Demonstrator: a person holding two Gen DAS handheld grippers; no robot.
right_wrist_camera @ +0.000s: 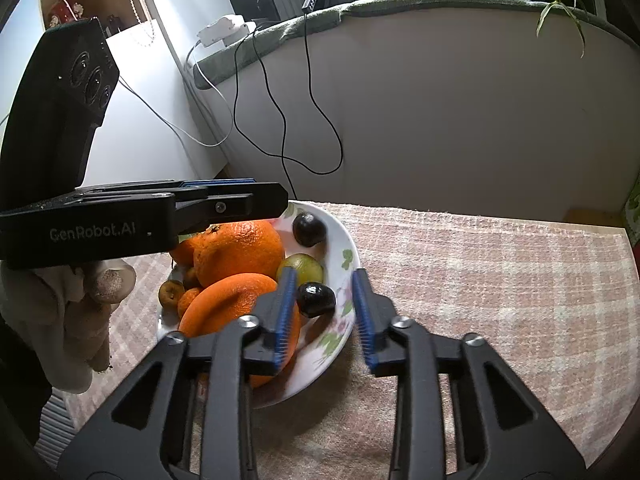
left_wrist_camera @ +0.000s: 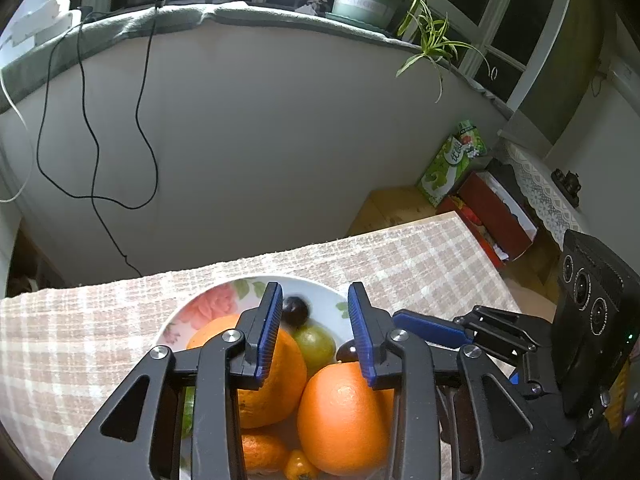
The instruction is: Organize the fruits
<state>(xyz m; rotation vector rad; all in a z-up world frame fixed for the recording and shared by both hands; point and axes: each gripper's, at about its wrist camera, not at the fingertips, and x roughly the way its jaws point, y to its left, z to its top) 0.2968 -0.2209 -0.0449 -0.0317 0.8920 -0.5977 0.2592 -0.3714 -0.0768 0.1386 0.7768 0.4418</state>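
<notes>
A white floral plate on the checked tablecloth holds two large oranges, a green fruit, two dark plums, and small orange fruits. My left gripper is open and empty, hovering over the plate above the oranges. My right gripper is open and empty at the plate's near right rim, beside a dark plum. The left gripper shows in the right wrist view, seen side-on over the oranges.
The checked tablecloth spreads to the right of the plate. The table's far edge faces a grey wall with hanging cables. Boxes stand on the floor at right. A potted plant sits on the sill.
</notes>
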